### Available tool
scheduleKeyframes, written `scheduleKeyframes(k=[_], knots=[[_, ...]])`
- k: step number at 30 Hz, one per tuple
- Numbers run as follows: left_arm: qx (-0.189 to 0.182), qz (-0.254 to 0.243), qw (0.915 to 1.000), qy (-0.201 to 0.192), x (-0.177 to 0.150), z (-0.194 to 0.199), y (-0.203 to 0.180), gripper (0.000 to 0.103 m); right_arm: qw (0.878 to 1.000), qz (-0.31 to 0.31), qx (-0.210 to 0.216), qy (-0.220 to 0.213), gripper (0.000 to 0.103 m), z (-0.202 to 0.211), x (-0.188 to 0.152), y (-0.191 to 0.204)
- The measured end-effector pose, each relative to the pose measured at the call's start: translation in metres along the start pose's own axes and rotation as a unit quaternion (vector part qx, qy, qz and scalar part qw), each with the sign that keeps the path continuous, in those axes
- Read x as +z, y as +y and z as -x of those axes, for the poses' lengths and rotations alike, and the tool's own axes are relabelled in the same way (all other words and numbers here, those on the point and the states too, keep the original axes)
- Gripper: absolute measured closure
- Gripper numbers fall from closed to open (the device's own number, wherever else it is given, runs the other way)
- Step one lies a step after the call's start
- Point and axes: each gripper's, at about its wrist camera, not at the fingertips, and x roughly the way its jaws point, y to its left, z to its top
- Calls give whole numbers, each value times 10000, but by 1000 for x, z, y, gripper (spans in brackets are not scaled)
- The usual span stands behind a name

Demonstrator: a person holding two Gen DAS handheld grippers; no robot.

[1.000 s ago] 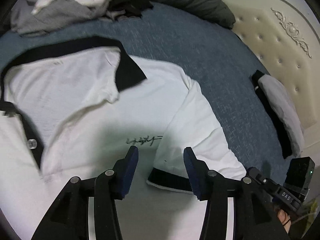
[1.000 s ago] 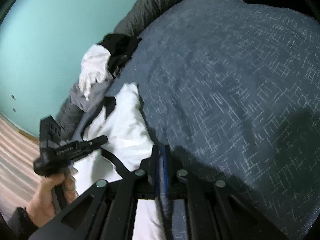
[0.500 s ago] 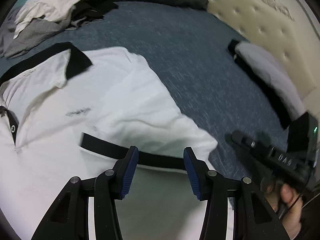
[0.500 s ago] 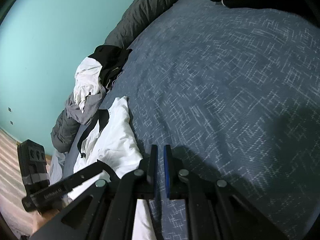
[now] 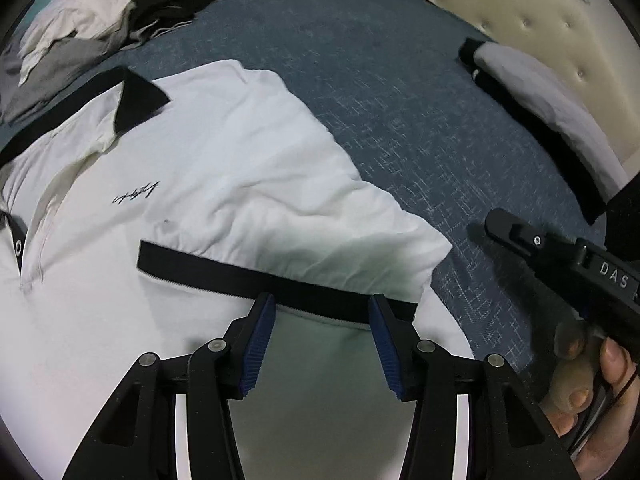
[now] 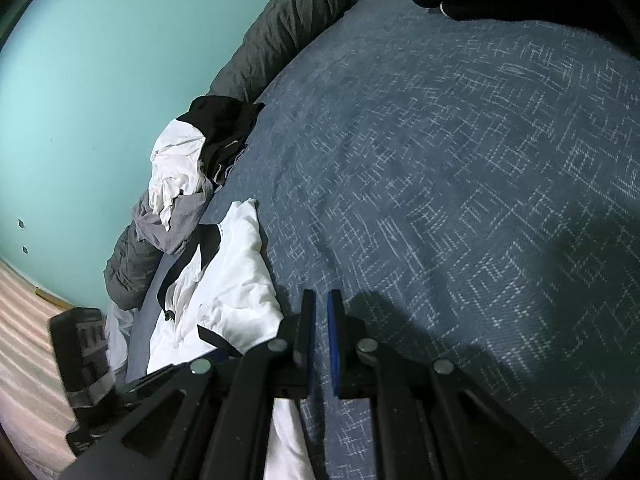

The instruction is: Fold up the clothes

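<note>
Two grippers are mine: my left gripper (image 5: 322, 312) hangs half open, gripping nothing, over the black cuff (image 5: 256, 276) of the white polo shirt (image 5: 224, 160) spread on the blue bed (image 5: 400, 120), while my right gripper (image 6: 321, 320) (jaws nearly together, empty) sits above bare bedcover beside the shirt.

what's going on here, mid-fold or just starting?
Mid-fold. A white polo shirt lies on the blue bed, one sleeve already folded in across the chest. The left gripper hovers open at that sleeve's black cuff, gripping nothing. The right gripper is shut and empty over bare bedding. Unfolded clothes wait at the far edge.
</note>
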Motion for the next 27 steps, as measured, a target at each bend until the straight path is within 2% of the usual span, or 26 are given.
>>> scheduleKeyframes(k=[4,8,9,10,11,12,13,15,17,19,23,26,27], knots=[[-16,322,9991,-260,-17,35,24,50,10000,69,-17,-19,97,1,0,3],[24,986,9940,-471,-47,76,77,39,9998,167,27,-96,97,9,-2,13],[73,1179,9917,-497,-58,86,94,39,9997,207,51,-133,96,12,-3,17],[122,1372,9891,-523,-70,97,111,39,9996,236,71,-163,88,15,-6,22],[170,1564,9860,-549,-82,107,127,39,9994,264,92,-194,81,18,-8,26],[250,1720,9831,-568,-93,118,144,39,9993,307,102,-186,65,20,-11,31],[342,1858,9802,-592,-102,125,160,37,9992,363,103,-143,57,20,-14,36],[562,2075,9742,-688,-123,145,191,33,9988,472,78,-70,56,20,-21,45],[752,2281,9672,-826,-142,165,219,32,9983,574,-24,-34,50,22,-28,53],[888,2548,9583,-946,-161,182,249,31,9983,582,-96,24,38,23,-35,57],[997,3111,9389,-1086,-193,209,303,30,9981,562,-230,53,37,27,-53,68],[1069,3387,9270,-1206,-209,220,334,22,9978,624,-191,112,33,28,-69,82],[1101,3462,9233,-1250,-214,224,343,22,9975,671,-161,149,32,28,-74,86]])
